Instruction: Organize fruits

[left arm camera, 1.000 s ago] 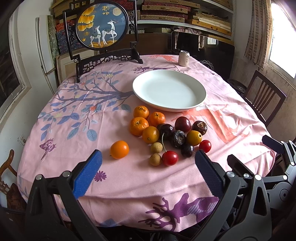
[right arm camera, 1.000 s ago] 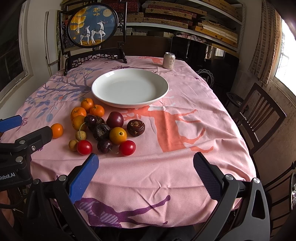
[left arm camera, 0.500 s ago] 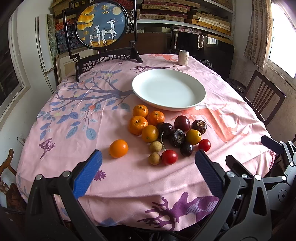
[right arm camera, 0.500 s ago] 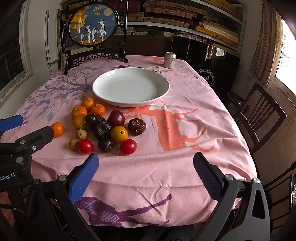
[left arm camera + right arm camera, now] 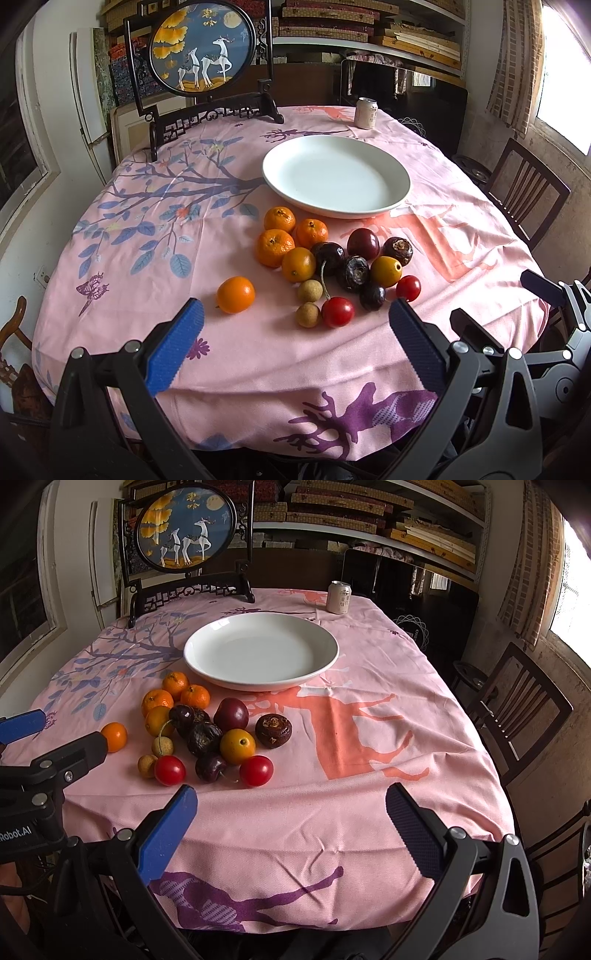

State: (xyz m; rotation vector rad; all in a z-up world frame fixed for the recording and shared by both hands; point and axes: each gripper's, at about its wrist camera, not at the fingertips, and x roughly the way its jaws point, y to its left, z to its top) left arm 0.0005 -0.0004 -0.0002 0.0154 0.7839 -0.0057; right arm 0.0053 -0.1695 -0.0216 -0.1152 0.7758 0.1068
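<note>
A big table wears a pink tablecloth with trees and deer printed on it. At the far end stands a round deer picture in a dark frame, and a drink can sits near the far edge. A wooden chair waits beside the table.

In the middle lies a wide white plate with nothing in it. Just in front of the plate is the pile of fruit. Three mandarins sit closest to the plate. Next to them are dark plums and some wrinkly dark fruits. One orange fruit sits alone, off to the left of the pile. Smaller still are the red cherry tomatoes and two little tan longans at the front.

The left gripper hangs low at the near edge of the table, its blue fingers spread wide and holding nothing. The right gripper is the same, wide apart and empty.

I think no fruit is sorted yet, so this is the very start. Next, one gripper should reach out to a front fruit, like a tomato, squeeze it softly, and carry it to the plate. Round fruit can roll away, so go gently.
</note>
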